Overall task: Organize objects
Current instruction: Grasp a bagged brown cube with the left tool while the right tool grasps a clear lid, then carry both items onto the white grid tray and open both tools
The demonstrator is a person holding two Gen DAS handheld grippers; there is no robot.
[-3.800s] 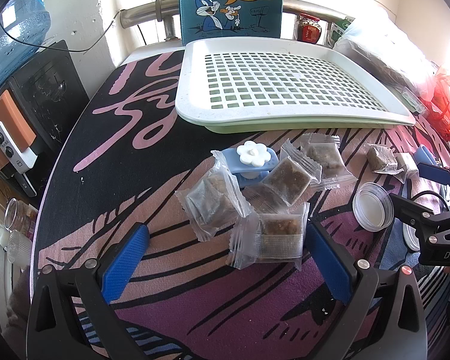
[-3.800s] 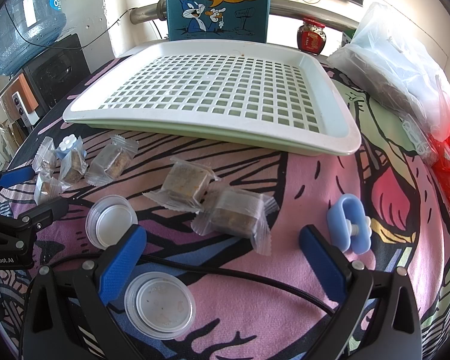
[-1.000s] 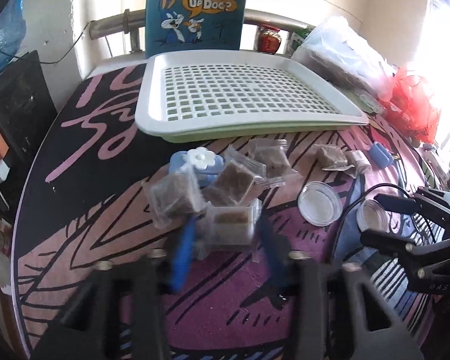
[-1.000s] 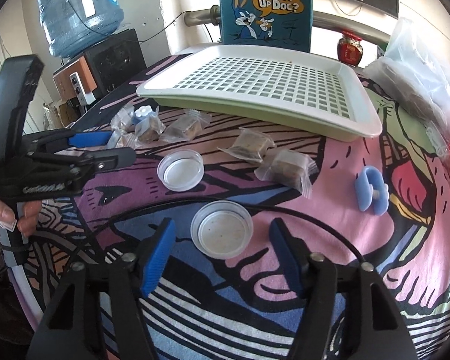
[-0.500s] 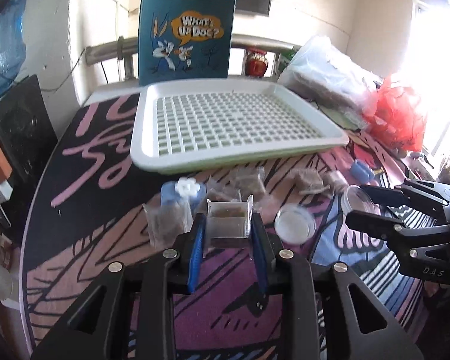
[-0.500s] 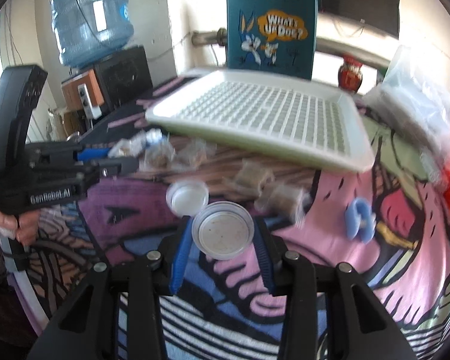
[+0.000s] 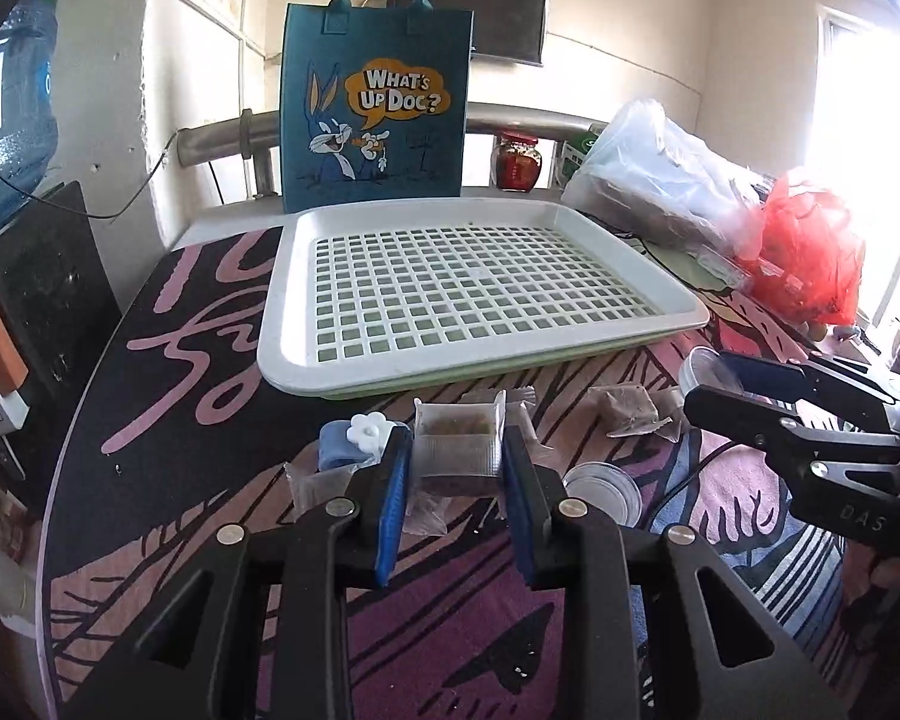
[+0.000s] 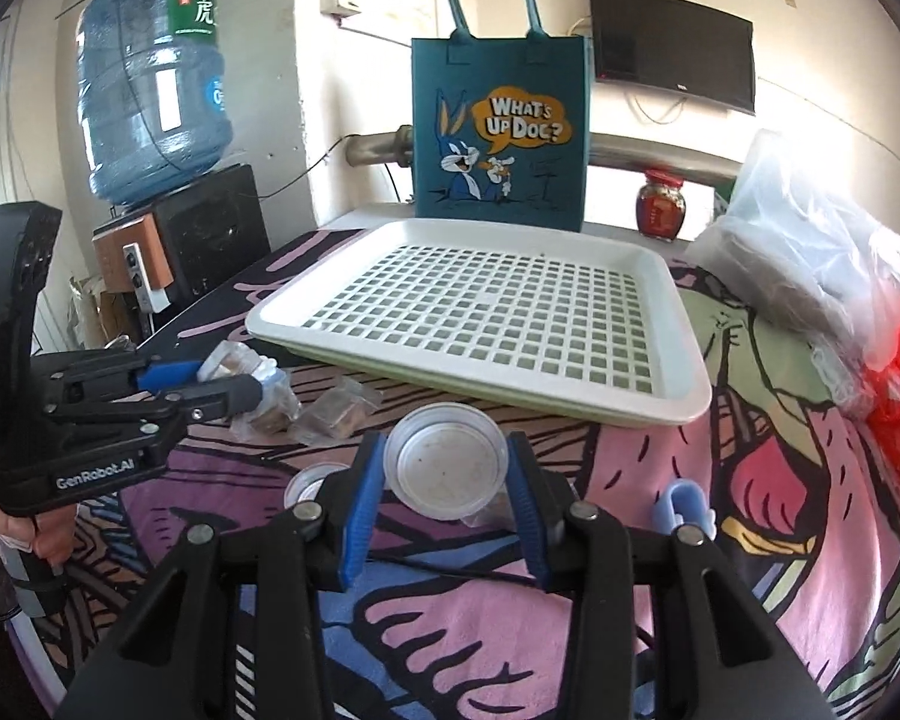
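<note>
Clamping a packet (image 7: 457, 450), the left gripper (image 7: 457, 492) faces the tray (image 7: 288, 354) at 12 o'clock; the right gripper (image 8: 447, 480) grips a lid (image 8: 447, 462).

walls: plain cream, a bit scuffed
tv (image 8: 672, 48): dark flat screen, mounted high on the back wall
pipe (image 8: 378, 147): metal, running along the wall
water jug (image 8: 153, 78): big blue one on a black dispenser, left corner
light: harsh glare from the right, probably a window (image 7: 864, 138)

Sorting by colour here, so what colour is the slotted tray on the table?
White tray, seemingly on a pale green underlayer; clearest in the right wrist view.
</note>
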